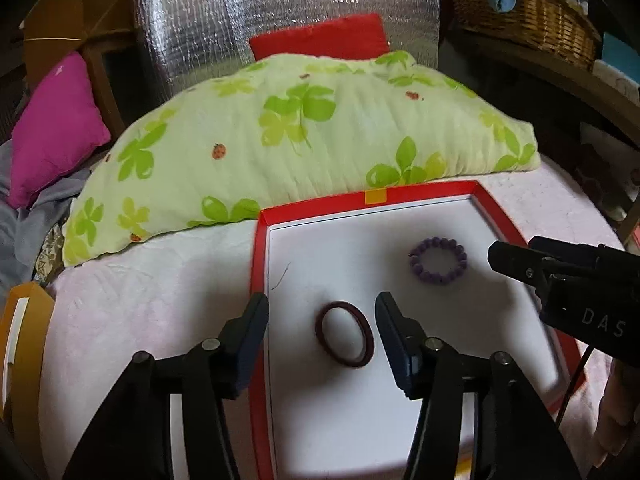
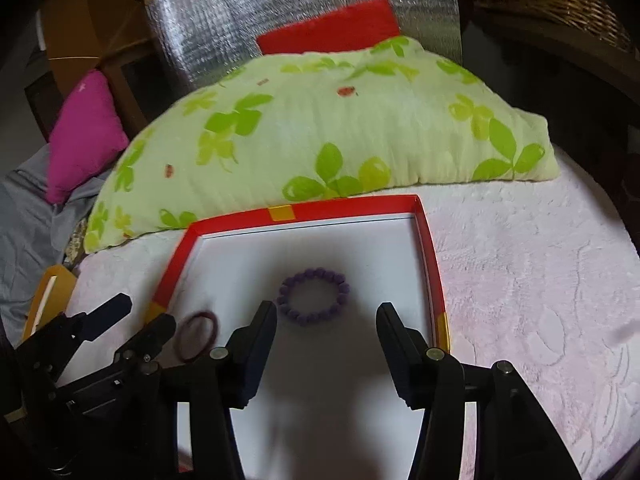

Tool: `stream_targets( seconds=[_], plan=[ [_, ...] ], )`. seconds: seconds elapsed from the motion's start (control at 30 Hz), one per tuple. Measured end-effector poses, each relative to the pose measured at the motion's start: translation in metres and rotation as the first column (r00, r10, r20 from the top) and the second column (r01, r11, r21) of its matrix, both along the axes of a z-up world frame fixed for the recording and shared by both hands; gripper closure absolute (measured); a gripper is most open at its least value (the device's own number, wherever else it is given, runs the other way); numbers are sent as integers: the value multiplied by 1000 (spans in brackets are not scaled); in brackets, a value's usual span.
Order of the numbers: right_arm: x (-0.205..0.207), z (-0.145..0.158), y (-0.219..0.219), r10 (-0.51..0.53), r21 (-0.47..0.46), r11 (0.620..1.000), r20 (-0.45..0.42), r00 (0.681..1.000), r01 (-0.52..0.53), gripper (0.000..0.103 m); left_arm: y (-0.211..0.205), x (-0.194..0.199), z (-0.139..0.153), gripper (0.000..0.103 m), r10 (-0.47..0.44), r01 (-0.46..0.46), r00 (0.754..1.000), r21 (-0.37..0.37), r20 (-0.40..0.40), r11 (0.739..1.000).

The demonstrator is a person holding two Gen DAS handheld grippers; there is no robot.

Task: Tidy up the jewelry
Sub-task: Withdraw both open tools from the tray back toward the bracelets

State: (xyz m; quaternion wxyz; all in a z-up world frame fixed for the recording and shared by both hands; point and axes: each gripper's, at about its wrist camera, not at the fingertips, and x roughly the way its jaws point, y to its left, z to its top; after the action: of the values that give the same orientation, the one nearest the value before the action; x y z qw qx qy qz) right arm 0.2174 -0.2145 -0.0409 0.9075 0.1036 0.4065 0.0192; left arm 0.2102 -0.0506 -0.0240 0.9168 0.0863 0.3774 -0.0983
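Observation:
A shallow white tray with a red rim [image 1: 320, 205] [image 2: 340, 205] lies on a pale pink bedspread. A dark red bangle [image 1: 347, 363] [image 2: 214, 324] rests flat on the tray's left part. A purple bead bracelet [image 1: 416, 269] [image 2: 316, 273] lies flat further right. My left gripper [image 1: 322, 302] [image 2: 146, 312] hovers open over the bangle, its fingers either side of it and not touching. My right gripper [image 2: 327, 309] [image 1: 516, 252] is open just in front of the bead bracelet, with nothing between its pads.
A large green floral pillow [image 1: 304, 140] lies right behind the tray, with a red cushion [image 1: 320, 38] beyond it. A magenta cushion [image 1: 56, 128] and grey cloth sit at the left. A wicker basket [image 1: 528, 8] stands back right. A yellow box [image 1: 24, 320] sits left of the tray.

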Motion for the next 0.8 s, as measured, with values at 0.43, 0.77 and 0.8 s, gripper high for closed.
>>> stream_targets(
  seconds=[0.43,0.77,0.8],
  plan=[
    [-94,18,0,57,36,998,64,996,-59,47,37,-71,17,42,-1,2,999,-14,41,1000],
    [-176,2,-10,76,92,993,38,996,-79,47,79,-141,7,42,32,-31,999,-55,19,998],
    [-182,-1,-9,82,92,992,33,996,-85,47,83,-148,6,42,37,-36,999,-59,18,998]
  ],
)
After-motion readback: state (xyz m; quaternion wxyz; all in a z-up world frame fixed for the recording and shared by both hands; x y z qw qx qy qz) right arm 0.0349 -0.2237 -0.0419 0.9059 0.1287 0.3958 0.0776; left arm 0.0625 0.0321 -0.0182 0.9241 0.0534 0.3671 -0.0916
